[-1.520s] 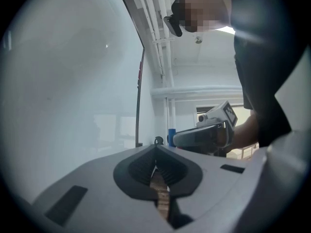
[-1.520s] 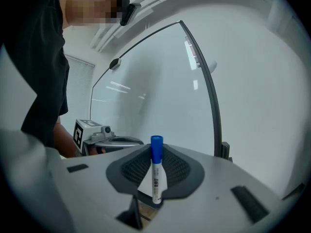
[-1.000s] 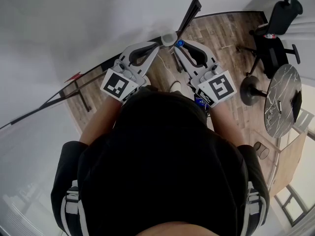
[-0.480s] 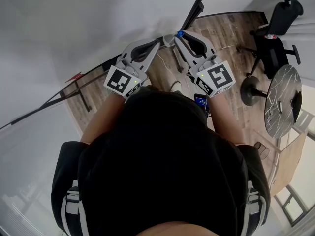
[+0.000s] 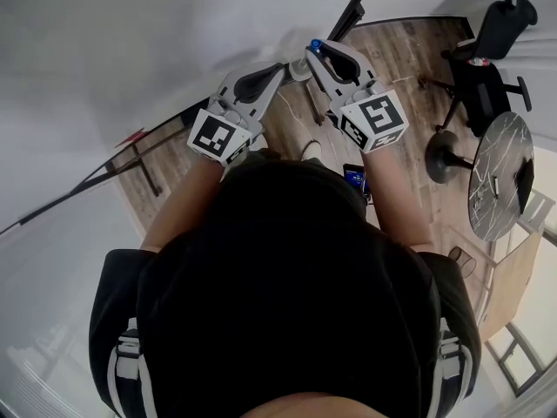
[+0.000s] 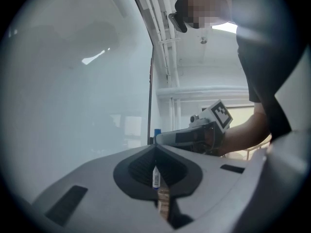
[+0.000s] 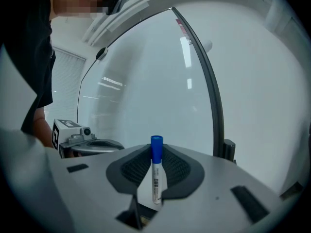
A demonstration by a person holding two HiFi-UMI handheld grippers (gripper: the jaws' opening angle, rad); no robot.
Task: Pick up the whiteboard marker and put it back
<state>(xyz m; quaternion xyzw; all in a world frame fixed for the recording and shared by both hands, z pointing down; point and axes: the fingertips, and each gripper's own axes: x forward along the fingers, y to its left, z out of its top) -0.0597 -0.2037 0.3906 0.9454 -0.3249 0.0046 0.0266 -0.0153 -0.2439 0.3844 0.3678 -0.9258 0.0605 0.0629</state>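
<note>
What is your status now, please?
Right tool shut on blue-capped marker. Left tool shut on small white item. Nothing seen between marker and white board.

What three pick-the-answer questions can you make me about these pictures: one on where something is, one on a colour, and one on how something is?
1. Where is the marker?
A. Lying on the floor
B. Between the jaws of the right gripper
C. On the round table

2. What colour is the marker's cap?
A. Red
B. Green
C. Blue

3. How are the right gripper's jaws?
A. Wide open and empty
B. Closed on the marker
C. Holding a cloth

Answers:
1 B: the right gripper view shows the marker standing upright between the two dark pads.
2 C: the cap at the top end is bright blue.
3 B: the pads sit against both sides of the white barrel.
</note>
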